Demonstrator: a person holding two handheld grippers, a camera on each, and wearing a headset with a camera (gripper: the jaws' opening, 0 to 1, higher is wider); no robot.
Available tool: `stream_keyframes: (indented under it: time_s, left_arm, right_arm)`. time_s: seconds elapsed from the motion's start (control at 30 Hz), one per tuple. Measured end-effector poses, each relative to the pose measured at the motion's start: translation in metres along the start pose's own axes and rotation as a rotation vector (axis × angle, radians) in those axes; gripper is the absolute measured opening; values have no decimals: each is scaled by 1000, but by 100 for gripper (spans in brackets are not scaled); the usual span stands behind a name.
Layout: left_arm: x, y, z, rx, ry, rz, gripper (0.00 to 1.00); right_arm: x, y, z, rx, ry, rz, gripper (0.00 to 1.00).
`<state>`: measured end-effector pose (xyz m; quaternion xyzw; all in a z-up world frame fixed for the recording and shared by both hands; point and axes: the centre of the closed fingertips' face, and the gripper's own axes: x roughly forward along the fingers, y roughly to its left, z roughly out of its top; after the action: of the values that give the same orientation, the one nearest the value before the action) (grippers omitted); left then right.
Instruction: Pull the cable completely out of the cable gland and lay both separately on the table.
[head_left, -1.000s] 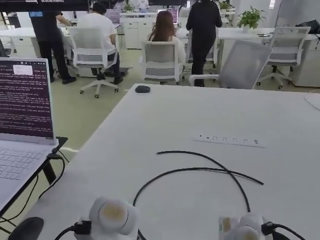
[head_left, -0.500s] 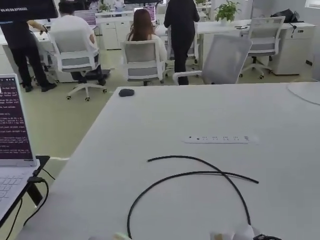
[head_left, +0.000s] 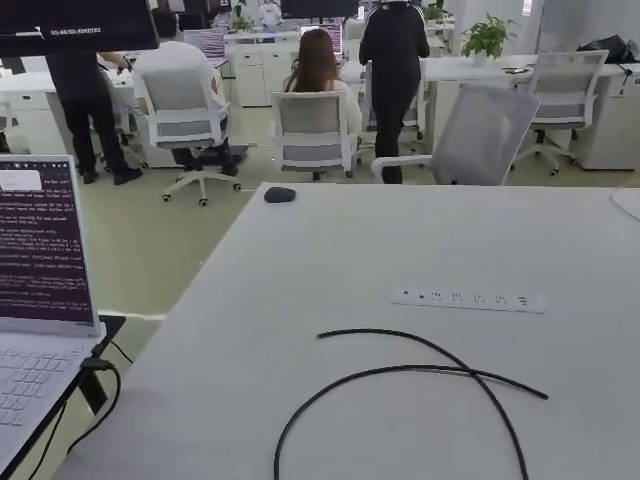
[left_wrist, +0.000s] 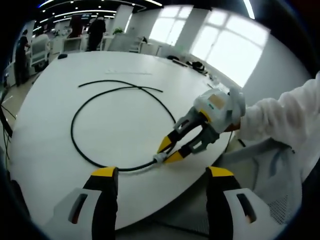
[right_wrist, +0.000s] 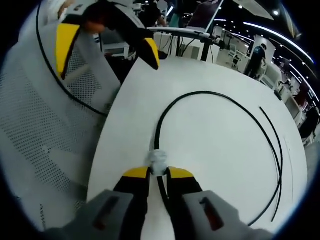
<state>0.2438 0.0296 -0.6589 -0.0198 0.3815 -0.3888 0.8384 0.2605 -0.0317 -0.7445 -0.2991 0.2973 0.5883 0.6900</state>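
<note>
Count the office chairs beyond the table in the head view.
4: an occupied white chair at left, another occupied chair mid-frame, a grey mesh chair by the table's far edge, an empty chair far right. More may be hidden.

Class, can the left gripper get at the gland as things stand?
Probably yes: the left gripper is open, the gland lies just ahead, and the right gripper holds the cable behind it.

Yellow-tipped grey fingers (left_wrist: 104, 192), white sleeve (left_wrist: 282, 122)
</note>
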Motion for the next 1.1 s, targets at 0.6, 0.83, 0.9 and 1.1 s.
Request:
stream_keyframes:
  time_s: [0.6, 0.83, 0.9, 1.1]
  left_arm:
    - [-42, -41, 88, 330, -272, -86, 57]
    - [-50, -72, 115, 497, -305, -192, 51]
    - [-43, -83, 117, 517, -286, -245, 48]
    - [-31, -96, 113, 453, -239, -338, 34]
  right_arm:
    - [-120, -12, 61, -119, -116, -261, 11]
    - [-144, -4, 78, -167, -136, -309, 11]
    - [-150, -2, 84, -188, -138, -321, 11]
    - [-167, 3, 109, -254, -129, -347, 11]
